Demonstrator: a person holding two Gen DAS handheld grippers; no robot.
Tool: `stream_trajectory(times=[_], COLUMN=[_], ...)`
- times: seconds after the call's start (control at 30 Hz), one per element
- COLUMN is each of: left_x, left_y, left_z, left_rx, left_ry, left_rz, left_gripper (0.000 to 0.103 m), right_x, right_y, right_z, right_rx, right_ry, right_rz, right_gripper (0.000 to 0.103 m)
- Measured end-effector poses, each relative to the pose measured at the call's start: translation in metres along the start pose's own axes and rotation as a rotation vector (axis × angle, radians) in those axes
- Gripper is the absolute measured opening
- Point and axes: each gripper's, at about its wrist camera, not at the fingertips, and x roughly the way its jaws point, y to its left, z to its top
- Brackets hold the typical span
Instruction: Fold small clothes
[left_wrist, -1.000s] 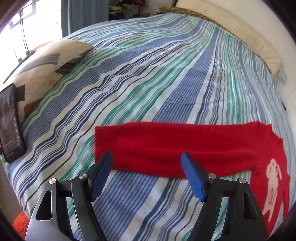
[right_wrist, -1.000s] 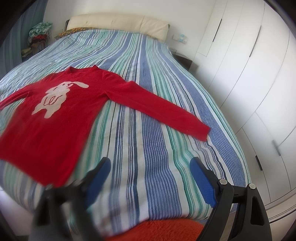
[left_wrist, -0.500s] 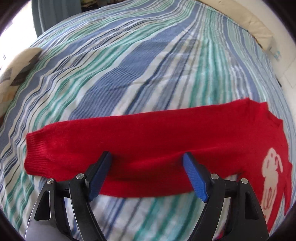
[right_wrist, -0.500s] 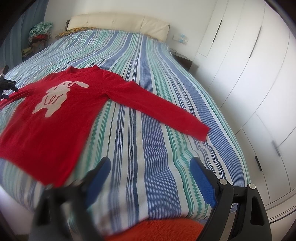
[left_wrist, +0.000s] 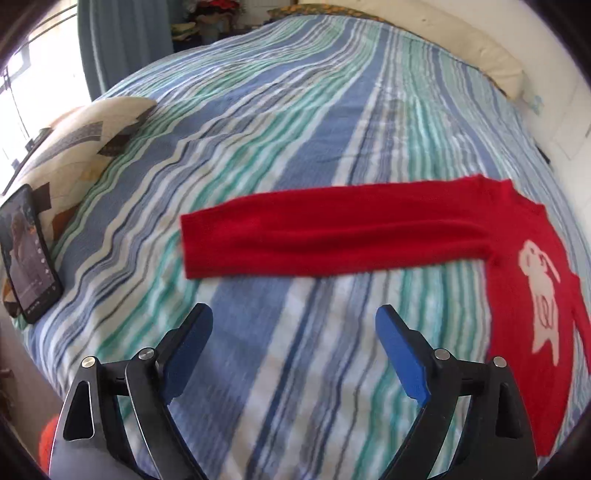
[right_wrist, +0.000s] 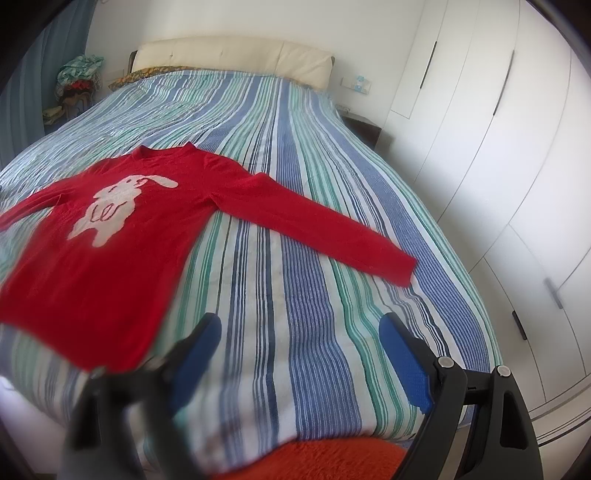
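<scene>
Ahead of the left gripper (left_wrist: 294, 334): 1 red sweater (left_wrist: 332, 236), 1 patterned pillow (left_wrist: 81, 147) and 1 phone (left_wrist: 27, 254) off to its left. Ahead of the right gripper (right_wrist: 300, 341): 1 sweater with 2 sleeves spread and 1 white rabbit (right_wrist: 114, 206), 1 headboard (right_wrist: 236, 61).

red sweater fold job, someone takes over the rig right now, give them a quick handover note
Left gripper: jaws opening, nothing between them, over bare bedspread just short of the near sleeve.
Right gripper: open, empty, near the bed's foot edge.
Red sweater: flat, rabbit side up, both sleeves spread out; other sleeve reaches towards the wardrobe side.
Done: garment laid out. No fold visible.
Left: fold in both sleeves, then the body.
</scene>
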Motion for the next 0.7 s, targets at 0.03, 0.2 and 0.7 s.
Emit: stream_trajectory(times=[0.03, 0.2, 0.7], left_x=[0.000, 0.014, 0.065], left_y=[-0.015, -0.084, -0.087], left_z=[-0.008, -0.032, -0.043], left_rx=[0.037, 0.276, 0.315], left_ry=[0.005, -0.014, -0.011], left_rz=[-0.031, -0.095, -0.087], left_gripper=[0.091, 0.091, 0.103], right_x=[-0.001, 0.001, -0.001], right_y=[0.000, 0.002, -0.006], right_z=[0.000, 0.001, 0.000], right_rx=[0.000, -0.013, 0.018], right_ry=[-0.003, 0.008, -0.007], right_rz=[0.000, 0.004, 0.013], right_gripper=[0.087, 0.087, 0.087])
